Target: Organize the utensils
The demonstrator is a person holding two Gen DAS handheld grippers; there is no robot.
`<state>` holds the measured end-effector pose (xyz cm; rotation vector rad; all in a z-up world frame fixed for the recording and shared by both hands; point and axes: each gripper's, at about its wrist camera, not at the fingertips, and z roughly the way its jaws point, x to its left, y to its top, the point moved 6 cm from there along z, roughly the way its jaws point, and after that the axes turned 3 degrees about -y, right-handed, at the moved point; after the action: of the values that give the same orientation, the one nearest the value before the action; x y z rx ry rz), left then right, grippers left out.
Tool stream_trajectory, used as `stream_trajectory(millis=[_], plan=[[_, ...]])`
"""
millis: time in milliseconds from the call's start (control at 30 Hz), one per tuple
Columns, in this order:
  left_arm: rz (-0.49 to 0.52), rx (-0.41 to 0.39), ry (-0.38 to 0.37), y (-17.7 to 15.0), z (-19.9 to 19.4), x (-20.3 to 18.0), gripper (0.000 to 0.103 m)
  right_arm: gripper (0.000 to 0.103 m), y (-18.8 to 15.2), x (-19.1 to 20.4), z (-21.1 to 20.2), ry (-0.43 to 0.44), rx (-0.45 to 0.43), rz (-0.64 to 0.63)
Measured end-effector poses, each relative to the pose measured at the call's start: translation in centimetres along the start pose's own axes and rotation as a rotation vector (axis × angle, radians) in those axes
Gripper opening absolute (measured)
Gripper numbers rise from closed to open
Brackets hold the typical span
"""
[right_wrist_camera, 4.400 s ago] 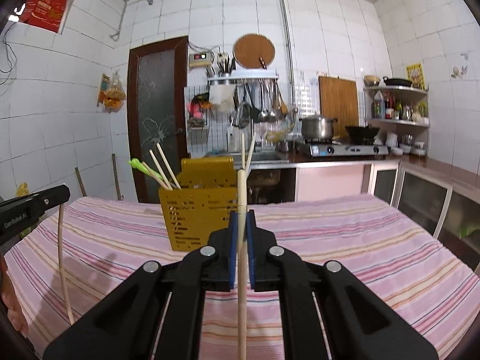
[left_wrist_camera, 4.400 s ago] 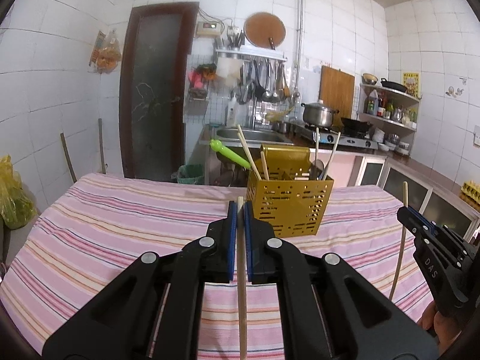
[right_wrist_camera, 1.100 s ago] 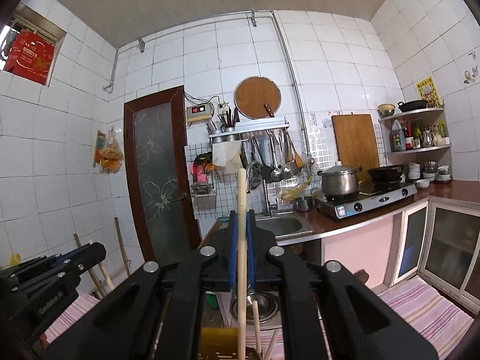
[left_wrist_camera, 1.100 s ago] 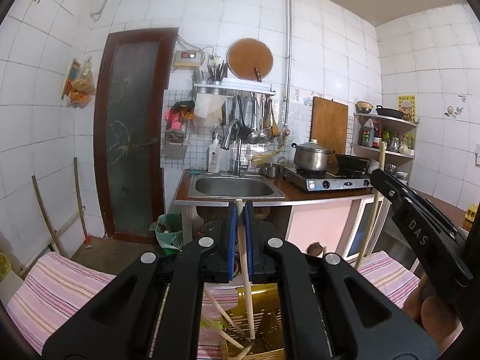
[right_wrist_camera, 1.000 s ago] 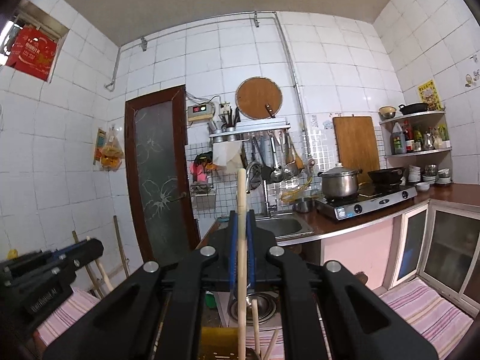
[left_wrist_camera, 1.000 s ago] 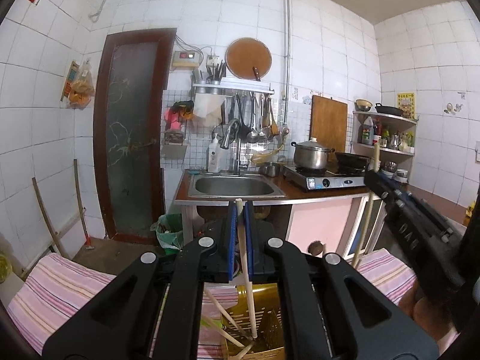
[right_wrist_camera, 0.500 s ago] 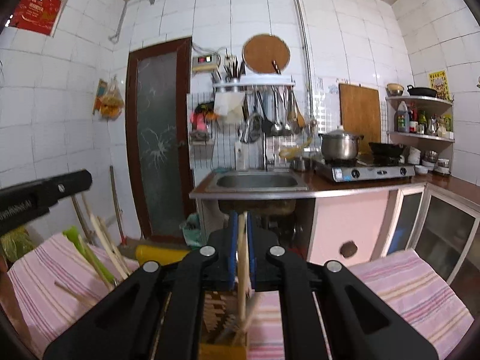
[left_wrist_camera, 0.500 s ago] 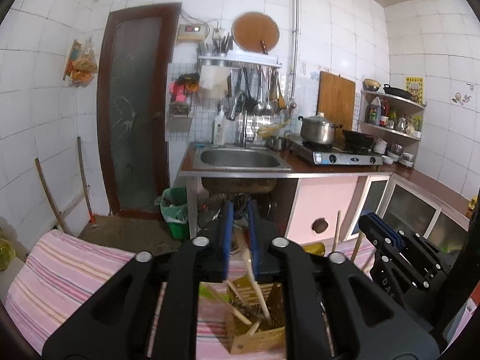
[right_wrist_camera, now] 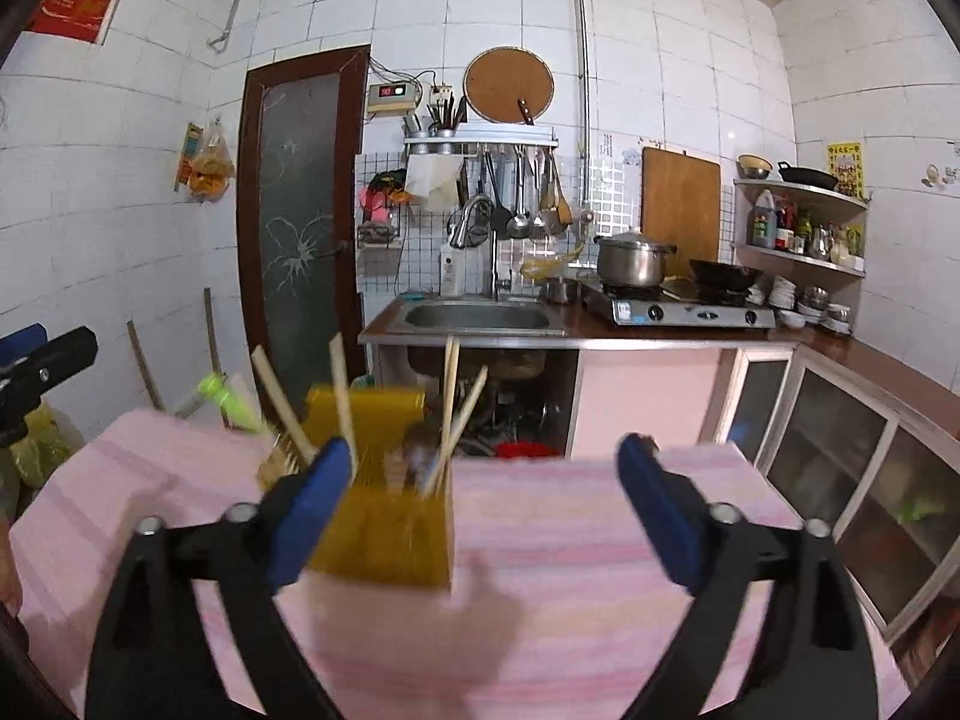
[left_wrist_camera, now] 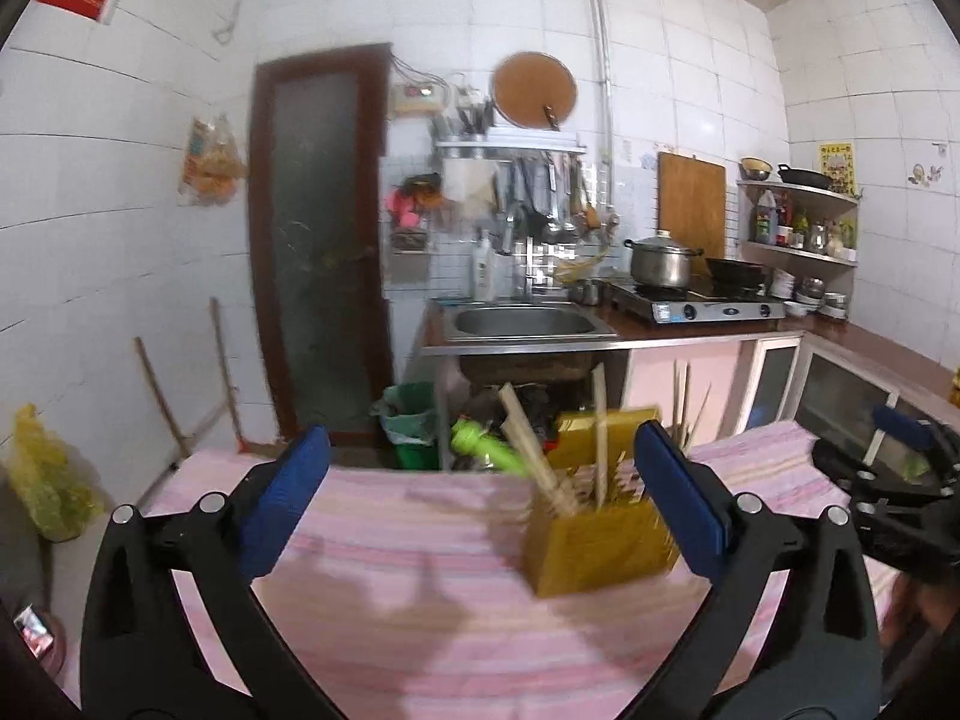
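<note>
With both claws spread wide and holding nothing, left claw (left_wrist_camera: 480, 501) and right claw (right_wrist_camera: 483, 507) should back straight off without bumping the yellow holder (left_wrist_camera: 600, 546) and its chopsticks (right_wrist_camera: 449, 414).

Yellow perforated utensil holder (left_wrist_camera: 600, 540), upright on pink striped tablecloth, right of centre in left wrist view. Inside: wooden chopsticks (left_wrist_camera: 599, 426) leaning at varied angles, plus a green-handled utensil (left_wrist_camera: 486, 447) tilted out leftward. Details blurred.
</note>
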<state>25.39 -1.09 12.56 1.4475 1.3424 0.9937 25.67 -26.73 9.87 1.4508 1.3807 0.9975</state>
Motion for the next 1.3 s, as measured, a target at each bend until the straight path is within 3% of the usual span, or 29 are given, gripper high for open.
stream_trajectory(millis=[133,300,567,767,1300], plan=[[-0.070,0.050,-0.035,-5.3,-4.2,1.1,0.098,0.098,-5.3,0.6,-4.5,-0.001,0.041,0.021],[-0.028,0.019,0.004,-10.3,-8.7,1.0,0.098,0.098,-10.6,2.6,-7.6,-0.003,0.086,0.001],[0.009,0.036,0.035,-16.7,-11.1,0.9,0.098,0.099,-15.4,4.5,-11.6,-0.025,0.024,-0.025],[0.020,-0.002,0.052,-18.1,-11.5,1.1,0.098,0.099,-15.9,4.6,-12.1,-0.032,-0.014,-0.015],[0.009,-0.049,0.081,-17.4,-12.2,1.5,0.098,0.099,-15.9,3.5,-12.3,-0.041,-0.046,0.048]])
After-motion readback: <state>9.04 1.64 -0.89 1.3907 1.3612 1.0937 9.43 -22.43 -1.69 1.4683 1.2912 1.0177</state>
